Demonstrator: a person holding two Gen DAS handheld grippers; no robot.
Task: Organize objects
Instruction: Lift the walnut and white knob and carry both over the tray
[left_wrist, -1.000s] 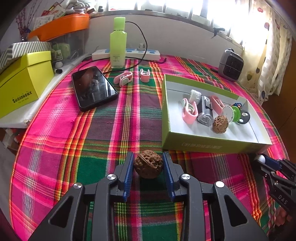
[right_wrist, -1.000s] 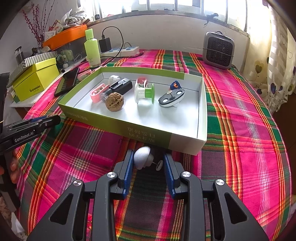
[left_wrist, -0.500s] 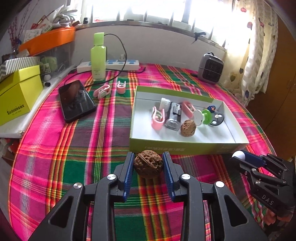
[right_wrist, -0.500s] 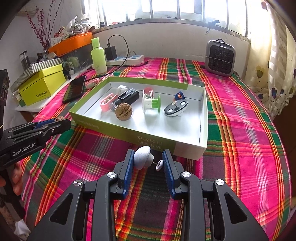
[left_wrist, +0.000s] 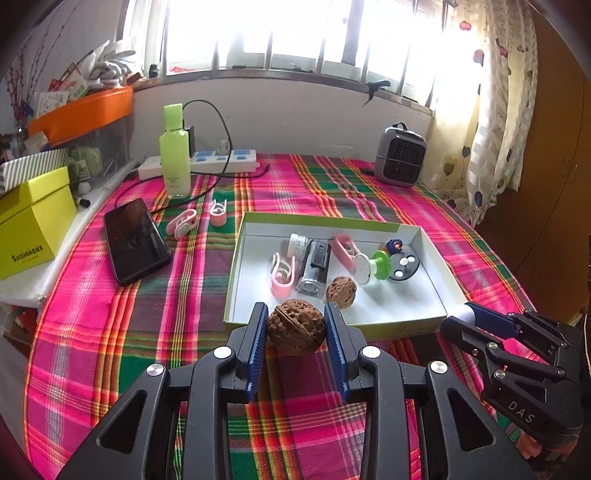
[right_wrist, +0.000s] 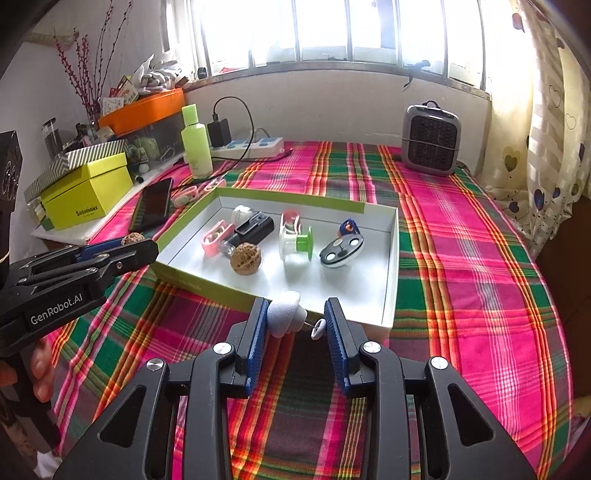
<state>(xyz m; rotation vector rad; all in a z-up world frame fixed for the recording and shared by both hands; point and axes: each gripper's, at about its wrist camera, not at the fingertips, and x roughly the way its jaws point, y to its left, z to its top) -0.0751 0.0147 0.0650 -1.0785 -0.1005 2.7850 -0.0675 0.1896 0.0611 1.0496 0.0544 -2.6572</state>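
Carrying step, by the look of it: two small things held up near the green box (left_wrist: 402, 326), both waiting to go in. Biggest first: the plaid table (left_wrist: 110, 332), then the green box sitting on it with white inside. Inside the box, big to small: a black and clear gadget (left_wrist: 316, 271), a pink clip (left_wrist: 282, 277), a white and green spool (left_wrist: 371, 264), a round black piece with white dots (left_wrist: 404, 264), another pink clip (left_wrist: 343, 247), one walnut already in (left_wrist: 341, 291), a small white roll (left_wrist: 298, 243), and a tiny blue and orange bit (left_wrist: 394, 244) at the back. Outside the box, far left: a black phone (left_wrist: 135, 240) and two more pink clips (left_wrist: 183, 225) still to tidy. Left gripper (left_wrist: 296, 328) closed snug on a second walnut (left_wrist: 296, 326), up in the air just in front of the box's near wall. Right gripper (right_wrist: 295, 323) pinching a little white knob with a thin pin (right_wrist: 286, 317) (hard to tell what it really is), also just short of the near wall. Next move, probably: lift a bit over the wall, reach to a bare white spot, go low, then let go softly. Walnut likely to roll, so better set down than dropped. Bare space near the front right corner looks good for the white knob.
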